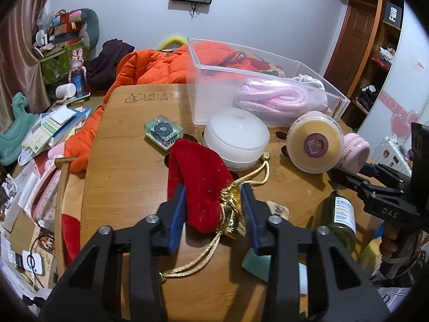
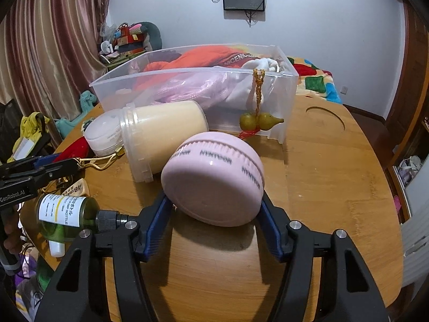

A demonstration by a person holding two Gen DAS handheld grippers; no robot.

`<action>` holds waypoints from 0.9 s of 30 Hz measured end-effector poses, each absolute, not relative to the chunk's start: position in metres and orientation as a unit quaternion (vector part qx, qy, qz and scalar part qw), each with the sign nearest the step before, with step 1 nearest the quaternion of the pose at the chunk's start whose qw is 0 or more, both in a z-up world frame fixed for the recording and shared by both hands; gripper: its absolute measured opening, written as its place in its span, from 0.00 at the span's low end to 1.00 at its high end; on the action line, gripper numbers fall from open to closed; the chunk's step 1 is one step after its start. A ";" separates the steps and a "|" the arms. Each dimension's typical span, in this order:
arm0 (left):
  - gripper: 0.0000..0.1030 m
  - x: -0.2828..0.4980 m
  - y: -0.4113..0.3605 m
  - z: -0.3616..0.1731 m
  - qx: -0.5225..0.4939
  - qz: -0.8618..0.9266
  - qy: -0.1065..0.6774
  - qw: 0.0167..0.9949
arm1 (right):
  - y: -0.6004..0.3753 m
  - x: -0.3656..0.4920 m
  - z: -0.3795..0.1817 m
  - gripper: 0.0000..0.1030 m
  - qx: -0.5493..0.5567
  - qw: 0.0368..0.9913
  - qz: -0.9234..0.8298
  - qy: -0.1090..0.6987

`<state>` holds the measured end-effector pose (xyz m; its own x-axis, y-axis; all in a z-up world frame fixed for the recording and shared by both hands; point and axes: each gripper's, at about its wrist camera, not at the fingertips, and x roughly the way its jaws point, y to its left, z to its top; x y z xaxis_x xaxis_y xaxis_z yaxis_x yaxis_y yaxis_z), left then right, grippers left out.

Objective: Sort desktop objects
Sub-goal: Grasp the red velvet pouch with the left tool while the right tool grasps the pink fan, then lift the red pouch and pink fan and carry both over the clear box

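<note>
A red velvet pouch [image 1: 195,177] with a gold-trimmed neck and gold cord lies on the round wooden table [image 1: 128,174]. My left gripper [image 1: 214,187] is shut on the pouch's neck, its blue pads pressing both sides. In the right wrist view, a pink round case [image 2: 214,177] sits tilted on the table, and my right gripper [image 2: 214,201] is shut on it at both flanks. The clear plastic bin [image 1: 241,67] stands at the table's far side and holds a pink rope [image 1: 270,99] and white cloth.
A white round container [image 1: 236,136], a cream-filled tub on its side [image 2: 166,131], a green bottle [image 2: 67,214] and a clear resin block [image 1: 163,131] lie on the table. A gourd charm [image 2: 260,120] hangs on the bin's wall. Clutter and an orange jacket lie beyond.
</note>
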<state>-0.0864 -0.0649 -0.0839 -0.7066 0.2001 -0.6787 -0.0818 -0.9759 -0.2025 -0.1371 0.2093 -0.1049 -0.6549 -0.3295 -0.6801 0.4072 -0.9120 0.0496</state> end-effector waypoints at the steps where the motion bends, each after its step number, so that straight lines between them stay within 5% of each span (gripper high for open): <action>1: 0.33 -0.086 -0.065 -0.084 -0.375 0.920 -0.082 0.075 | 0.208 -0.137 -0.104 0.56 0.362 0.203 -0.909 0.053; 27: 0.25 -0.059 -0.057 -0.050 -0.335 0.935 -0.085 0.073 | 0.214 -0.124 -0.087 0.52 0.331 0.209 -0.919 0.055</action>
<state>-0.0592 -0.0574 -0.0499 -0.7644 0.1936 -0.6150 -0.0800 -0.9750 -0.2075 -0.1242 0.2139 -0.0873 -0.6939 -0.3469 -0.6310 0.4198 -0.9068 0.0368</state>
